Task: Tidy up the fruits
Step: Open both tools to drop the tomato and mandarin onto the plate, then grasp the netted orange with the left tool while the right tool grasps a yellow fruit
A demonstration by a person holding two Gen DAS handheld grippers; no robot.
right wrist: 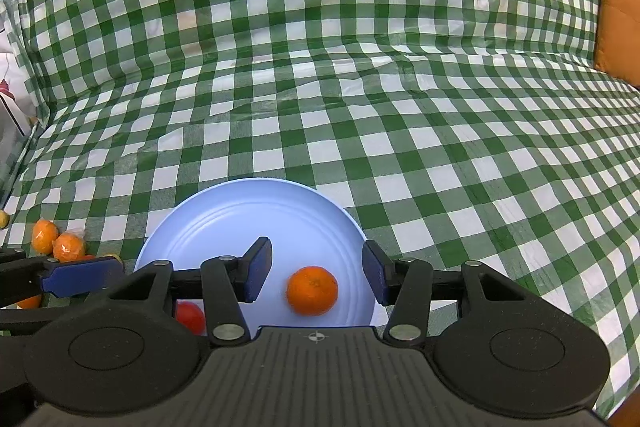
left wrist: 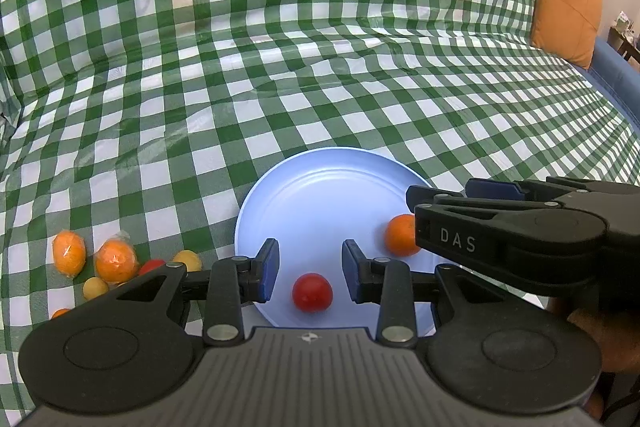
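A light blue plate (left wrist: 320,187) lies on the green checked cloth and holds a red tomato (left wrist: 312,292) and an orange mandarin (left wrist: 401,235). My left gripper (left wrist: 310,269) is open above the plate, its jaws either side of the tomato and apart from it. In the right wrist view my right gripper (right wrist: 316,269) is open over the plate (right wrist: 248,219), with the mandarin (right wrist: 312,290) lying between its jaws, untouched; the tomato (right wrist: 191,317) shows at lower left. Several loose fruits lie left of the plate: wrapped oranges (left wrist: 116,261), small yellow ones (left wrist: 95,287).
The right gripper's body (left wrist: 520,227) reaches in from the right, close beside the left one. An orange cushion (left wrist: 568,3) leans at the far right against the cloth-covered back. The cloth rises steeply behind the plate.
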